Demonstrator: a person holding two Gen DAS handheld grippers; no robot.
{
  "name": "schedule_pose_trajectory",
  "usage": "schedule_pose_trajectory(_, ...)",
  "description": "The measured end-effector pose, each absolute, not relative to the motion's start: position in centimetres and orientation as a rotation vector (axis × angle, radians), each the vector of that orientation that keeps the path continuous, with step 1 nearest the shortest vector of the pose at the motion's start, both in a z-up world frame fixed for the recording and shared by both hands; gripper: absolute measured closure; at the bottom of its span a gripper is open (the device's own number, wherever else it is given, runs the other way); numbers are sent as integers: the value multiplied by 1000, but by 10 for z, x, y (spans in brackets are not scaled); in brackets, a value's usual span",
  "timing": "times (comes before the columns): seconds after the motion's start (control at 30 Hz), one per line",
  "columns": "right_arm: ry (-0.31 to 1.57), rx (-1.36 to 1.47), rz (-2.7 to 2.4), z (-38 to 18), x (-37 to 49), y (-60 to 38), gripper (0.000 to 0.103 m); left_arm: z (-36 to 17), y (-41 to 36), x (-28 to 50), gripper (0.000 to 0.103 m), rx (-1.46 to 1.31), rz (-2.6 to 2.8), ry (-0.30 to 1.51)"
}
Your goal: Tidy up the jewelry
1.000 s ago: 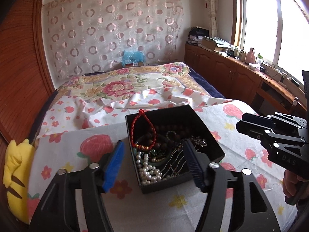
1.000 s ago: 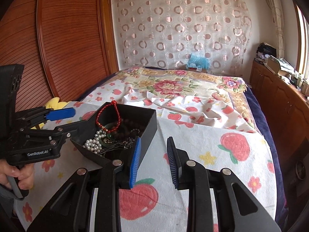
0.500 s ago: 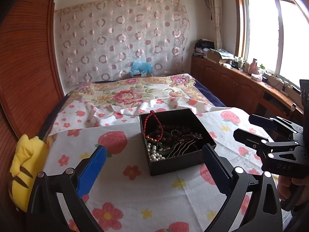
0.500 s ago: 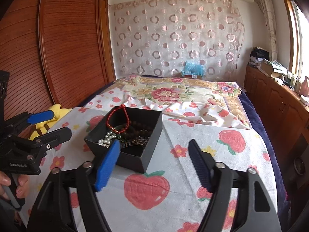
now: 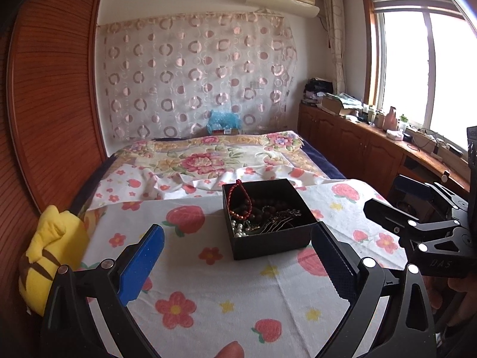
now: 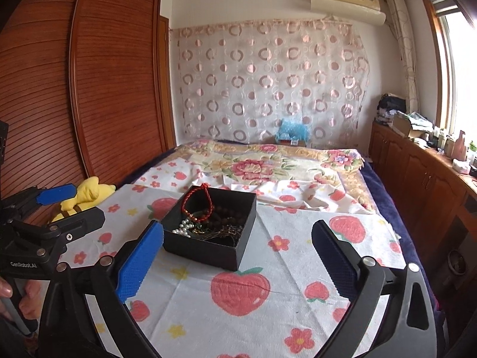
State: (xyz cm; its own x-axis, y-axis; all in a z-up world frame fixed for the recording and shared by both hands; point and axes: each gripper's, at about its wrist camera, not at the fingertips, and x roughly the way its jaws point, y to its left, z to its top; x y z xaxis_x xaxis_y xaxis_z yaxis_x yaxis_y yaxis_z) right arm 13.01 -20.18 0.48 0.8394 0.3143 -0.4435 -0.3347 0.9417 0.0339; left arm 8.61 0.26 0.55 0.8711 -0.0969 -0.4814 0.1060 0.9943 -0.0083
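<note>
Here both hand-held grippers, left (image 5: 235,265) and right (image 6: 237,261), gape; jewelry box (image 5: 268,217) seemingly untouched.

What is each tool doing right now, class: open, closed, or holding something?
Left tool: open, holding nothing.
Right tool: open, holding nothing.

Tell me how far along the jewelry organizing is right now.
Done: the jewelry sits together in the black box, including the pearls, dark beads and the red cord bracelet, which drapes over the box's rim. In hand: nothing; the left gripper and right gripper are both open and empty. Left: perhaps tucking in that bracelet; no lid is visible.
</note>
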Motion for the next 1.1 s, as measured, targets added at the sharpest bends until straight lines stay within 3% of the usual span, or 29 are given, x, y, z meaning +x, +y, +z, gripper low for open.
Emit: schedule_pose_trajectory(1.1,449,3,300,1,104,-217,3,6,11,61,8,-6,-83,497)
